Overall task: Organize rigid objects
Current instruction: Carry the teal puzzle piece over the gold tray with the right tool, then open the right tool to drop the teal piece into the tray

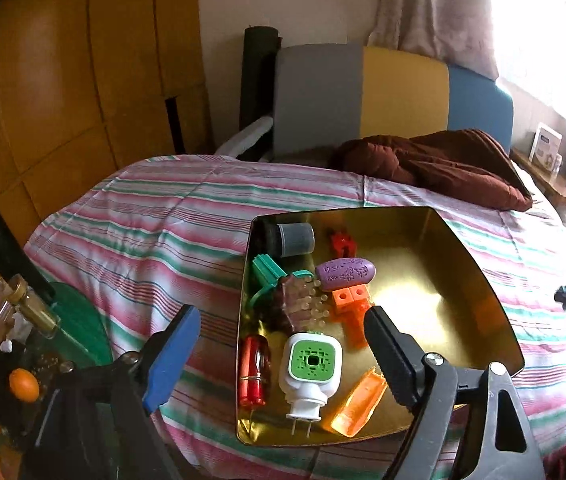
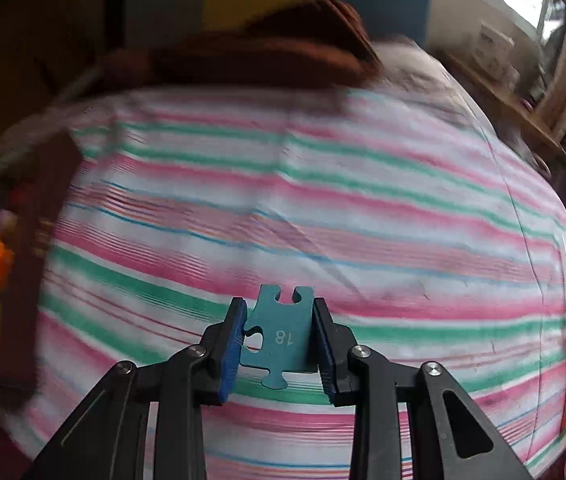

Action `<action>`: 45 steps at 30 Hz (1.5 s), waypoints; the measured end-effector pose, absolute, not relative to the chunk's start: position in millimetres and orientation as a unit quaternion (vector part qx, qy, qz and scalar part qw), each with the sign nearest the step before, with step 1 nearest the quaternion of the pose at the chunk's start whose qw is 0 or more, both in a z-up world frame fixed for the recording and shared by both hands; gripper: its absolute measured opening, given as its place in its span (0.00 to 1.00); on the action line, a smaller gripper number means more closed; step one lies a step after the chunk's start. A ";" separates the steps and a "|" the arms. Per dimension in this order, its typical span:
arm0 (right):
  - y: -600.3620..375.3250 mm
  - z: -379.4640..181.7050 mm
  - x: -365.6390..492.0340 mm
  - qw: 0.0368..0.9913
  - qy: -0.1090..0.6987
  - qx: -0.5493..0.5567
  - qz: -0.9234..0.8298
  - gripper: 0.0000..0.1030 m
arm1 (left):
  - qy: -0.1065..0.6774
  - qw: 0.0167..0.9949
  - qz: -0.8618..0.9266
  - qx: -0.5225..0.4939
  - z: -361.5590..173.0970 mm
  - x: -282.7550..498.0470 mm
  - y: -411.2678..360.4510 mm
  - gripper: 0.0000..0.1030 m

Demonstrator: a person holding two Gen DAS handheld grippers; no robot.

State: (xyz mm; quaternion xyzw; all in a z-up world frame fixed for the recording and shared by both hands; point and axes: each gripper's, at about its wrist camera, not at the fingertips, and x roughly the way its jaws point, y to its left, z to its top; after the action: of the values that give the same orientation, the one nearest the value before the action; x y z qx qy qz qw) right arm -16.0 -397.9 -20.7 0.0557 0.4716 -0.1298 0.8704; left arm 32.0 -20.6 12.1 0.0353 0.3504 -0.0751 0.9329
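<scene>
Two tongs | right gripper (image 2: pixel 279 340) clamped on teal tile (image 2: pixel 279 334), flat side facing the camera, long axis along the fingers, notched end away, over striped sheet (image 2: pixel 323 200) | left gripper (image 1: pixel 283 348) apart, empty, above tray (image 1: pixel 463 280) on sheet.

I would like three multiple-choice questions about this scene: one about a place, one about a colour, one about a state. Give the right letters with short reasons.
1. Where does the white plug-in device lie?
A. on the brown blanket
B. in the gold tray
C. on the floor

2. What colour is the flat piece marked 18?
A. teal
B. yellow
C. black

3. How is the left hand-held gripper?
A. shut on the red tube
B. shut on the tray rim
C. open, holding nothing

Answers:
1 B: it rests on the tray floor, among the other small objects.
2 A: the piece between the pads of the right hand-held gripper is teal.
3 C: its pads stand wide apart above the tray and hold nothing.
</scene>
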 end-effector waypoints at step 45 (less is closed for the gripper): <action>-168.5 -23.9 12.0 0.906 0.419 0.051 -0.006 0.42 | 0.352 0.935 -0.046 0.008 1.0 8.1 -5.1 1.00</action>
State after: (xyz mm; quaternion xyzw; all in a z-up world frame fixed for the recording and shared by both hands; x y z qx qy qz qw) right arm 12.0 -168.5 -23.9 0.0513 0.4191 -0.0058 0.9065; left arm 8.1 -5.1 1.0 0.0082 0.3523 -0.0462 0.9347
